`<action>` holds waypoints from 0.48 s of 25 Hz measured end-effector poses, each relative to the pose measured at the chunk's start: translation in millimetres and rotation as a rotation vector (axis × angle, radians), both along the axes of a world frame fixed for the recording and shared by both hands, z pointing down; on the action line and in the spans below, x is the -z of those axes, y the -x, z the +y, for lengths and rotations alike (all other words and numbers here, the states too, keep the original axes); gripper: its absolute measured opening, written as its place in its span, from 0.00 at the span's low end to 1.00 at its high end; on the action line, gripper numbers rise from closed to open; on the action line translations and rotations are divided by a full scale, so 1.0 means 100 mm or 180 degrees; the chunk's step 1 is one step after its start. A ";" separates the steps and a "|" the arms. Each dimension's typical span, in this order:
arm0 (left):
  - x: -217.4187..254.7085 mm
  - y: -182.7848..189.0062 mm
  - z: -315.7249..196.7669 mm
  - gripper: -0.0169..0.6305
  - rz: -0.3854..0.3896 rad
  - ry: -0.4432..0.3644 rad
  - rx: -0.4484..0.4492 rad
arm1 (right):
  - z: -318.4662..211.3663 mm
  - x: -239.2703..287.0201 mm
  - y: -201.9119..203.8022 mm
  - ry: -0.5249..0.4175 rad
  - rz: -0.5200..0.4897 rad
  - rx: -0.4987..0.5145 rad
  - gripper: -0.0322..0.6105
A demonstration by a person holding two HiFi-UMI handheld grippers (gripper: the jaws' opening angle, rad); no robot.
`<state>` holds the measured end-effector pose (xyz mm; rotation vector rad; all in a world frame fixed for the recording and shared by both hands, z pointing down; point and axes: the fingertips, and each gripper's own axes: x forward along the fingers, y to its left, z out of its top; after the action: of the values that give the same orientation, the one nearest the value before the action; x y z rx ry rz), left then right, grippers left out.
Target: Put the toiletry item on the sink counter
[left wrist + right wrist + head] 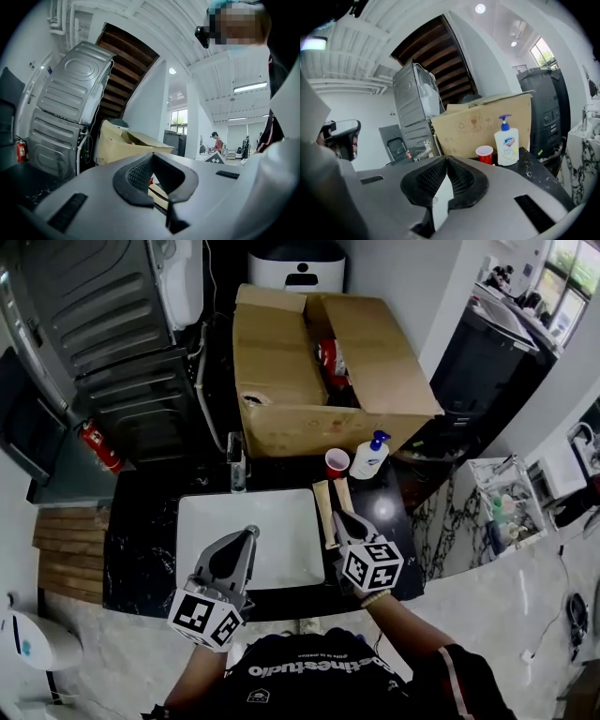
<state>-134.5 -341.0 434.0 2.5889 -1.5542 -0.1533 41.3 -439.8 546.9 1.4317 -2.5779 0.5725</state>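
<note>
A white pump bottle of soap [369,457] stands on the black sink counter [141,540], at the back right next to a red cup [337,463]. Two flat beige packets [326,514] lie along the right rim of the white basin [281,563]. My left gripper [250,532] hovers over the basin, shut and empty. Shut too, with nothing in it, my right gripper [337,514] has its tip over the beige packets. The right gripper view shows the bottle [506,143] and cup [484,153] beyond the closed jaws [446,158]. In the left gripper view the jaws [152,153] meet at the tip.
A big open cardboard box [319,362] stands behind the counter. The faucet [236,465] rises at the basin's back edge. Grey appliances [112,334] and a red fire extinguisher [98,446] are at the left; a marble-topped stand [487,512] with small items is at the right.
</note>
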 end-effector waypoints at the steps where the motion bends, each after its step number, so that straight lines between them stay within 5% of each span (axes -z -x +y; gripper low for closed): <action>1: 0.02 0.01 0.05 0.05 0.0002 -0.0031 -0.0017 | 0.08 0.10 0.01 -0.0100 0.0006 0.0024 0.12; 7: 0.08 0.05 0.42 0.05 0.0001 -0.0124 -0.0126 | 0.73 0.72 0.11 -0.0691 0.0111 0.0182 0.11; 12: 0.08 0.02 0.67 0.05 -0.0017 -0.0150 -0.0231 | 1.35 1.13 0.22 -0.0893 0.0063 0.0433 0.11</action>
<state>-136.1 -273.8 425.9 2.6796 -1.4734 -0.1785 19.0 -304.8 434.2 1.3105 -2.7989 0.1824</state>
